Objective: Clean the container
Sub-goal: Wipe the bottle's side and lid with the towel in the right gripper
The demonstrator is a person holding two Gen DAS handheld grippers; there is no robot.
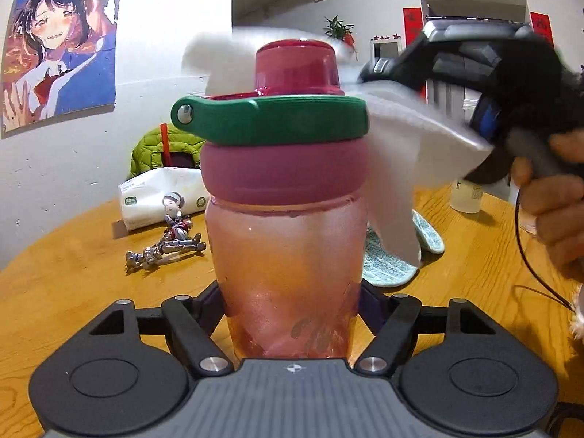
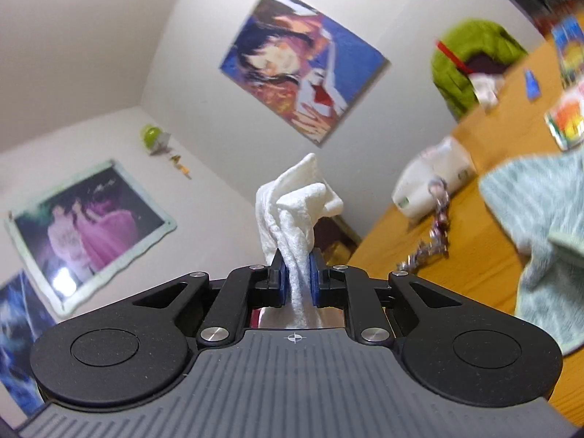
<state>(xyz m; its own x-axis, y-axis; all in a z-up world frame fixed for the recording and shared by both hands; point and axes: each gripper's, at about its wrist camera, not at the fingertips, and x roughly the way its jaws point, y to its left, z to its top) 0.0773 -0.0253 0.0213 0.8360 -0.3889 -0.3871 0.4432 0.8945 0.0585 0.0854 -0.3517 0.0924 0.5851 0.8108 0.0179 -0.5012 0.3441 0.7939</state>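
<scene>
A translucent pink bottle [image 1: 288, 270] with a dark pink lid, red cap and green carry loop [image 1: 270, 118] stands upright between the fingers of my left gripper [image 1: 290, 314], which is shut on its lower body. My right gripper [image 2: 297, 279] is shut on a white tissue [image 2: 295, 204] that sticks up from the blue pads [image 2: 279, 281]. In the left wrist view the right gripper [image 1: 485, 84] is at the upper right, level with the lid, and the tissue [image 1: 398, 146] drapes against the right side and behind the cap. The bottle does not show in the right wrist view.
A wooden table [image 1: 73, 277] holds a white tissue pack [image 1: 160, 197], a small metal figure [image 1: 164, 248], a pale green cloth [image 1: 387, 262] behind the bottle and a clear cup [image 1: 465, 197]. A green jacket [image 1: 164, 149] lies by the wall.
</scene>
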